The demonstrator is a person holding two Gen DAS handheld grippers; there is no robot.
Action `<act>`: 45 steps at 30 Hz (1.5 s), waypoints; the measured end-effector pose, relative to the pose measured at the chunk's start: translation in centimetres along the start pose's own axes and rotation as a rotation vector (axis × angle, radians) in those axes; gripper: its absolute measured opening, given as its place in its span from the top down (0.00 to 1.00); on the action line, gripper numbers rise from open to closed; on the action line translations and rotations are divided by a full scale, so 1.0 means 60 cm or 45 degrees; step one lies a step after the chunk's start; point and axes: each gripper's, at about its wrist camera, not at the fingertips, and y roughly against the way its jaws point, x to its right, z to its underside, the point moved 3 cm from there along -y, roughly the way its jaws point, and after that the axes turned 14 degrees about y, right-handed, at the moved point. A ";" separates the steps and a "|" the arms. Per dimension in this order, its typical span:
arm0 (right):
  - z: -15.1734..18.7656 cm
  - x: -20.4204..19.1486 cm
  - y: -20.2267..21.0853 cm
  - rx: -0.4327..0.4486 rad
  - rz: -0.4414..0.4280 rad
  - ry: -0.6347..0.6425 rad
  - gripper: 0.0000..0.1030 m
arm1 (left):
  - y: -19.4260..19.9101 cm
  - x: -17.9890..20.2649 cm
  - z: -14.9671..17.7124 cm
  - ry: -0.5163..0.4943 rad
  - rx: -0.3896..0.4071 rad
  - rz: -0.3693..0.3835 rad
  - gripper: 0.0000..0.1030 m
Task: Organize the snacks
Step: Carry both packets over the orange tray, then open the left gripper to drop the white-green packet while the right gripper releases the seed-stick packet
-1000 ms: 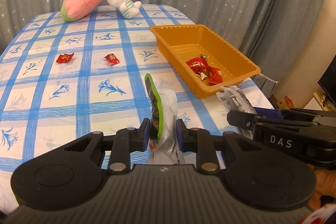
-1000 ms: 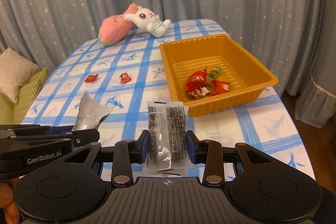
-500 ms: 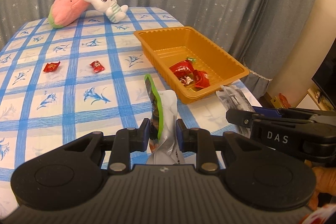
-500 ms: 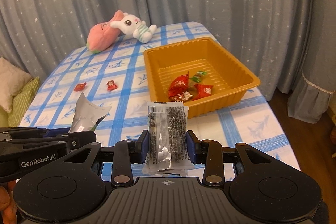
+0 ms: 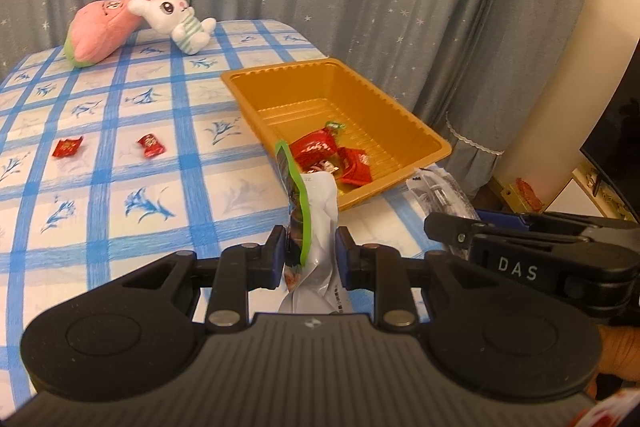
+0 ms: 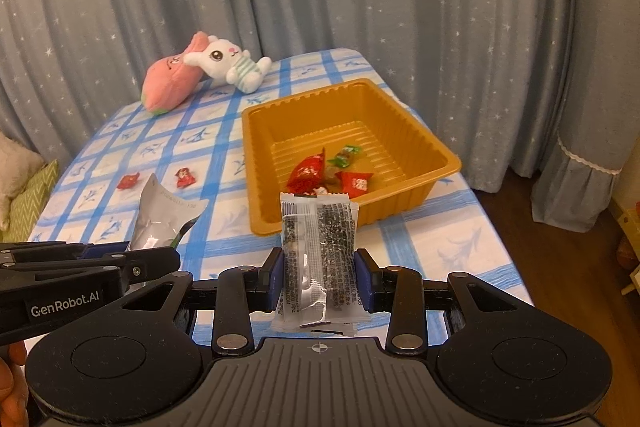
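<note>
The desk [image 6: 420, 247] wears a white cloth with a blue grid and small blue flower prints. Toward its right side sits an orange plastic tray [image 6: 416, 131], holding a few red-wrapped sweets and one green-wrapped one. To the left of the tray, two small red-wrapped candies lie on the cloth, near each other but apart: one [image 5: 68, 148] further left, the other [image 5: 151, 145] closer to the tray. At the far end lie two soft toys, a pink one [image 6: 170, 89] and a white rabbit [image 6: 230, 65], the rabbit leaning against the pink toy.
</note>
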 end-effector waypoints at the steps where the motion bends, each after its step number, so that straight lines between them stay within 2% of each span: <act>1: -0.002 0.004 -0.001 0.001 0.004 0.000 0.64 | -0.003 0.005 -0.003 -0.003 0.001 0.006 0.78; 19: -0.053 0.070 -0.043 0.021 0.067 0.025 0.64 | -0.071 0.065 -0.064 -0.040 0.005 0.068 0.78; 35: -0.124 0.111 -0.138 0.034 0.052 0.032 0.64 | -0.160 0.047 -0.145 0.014 0.021 0.016 0.78; 45: -0.146 0.125 -0.182 0.018 0.043 0.013 0.64 | -0.202 0.032 -0.173 0.058 -0.001 0.017 0.78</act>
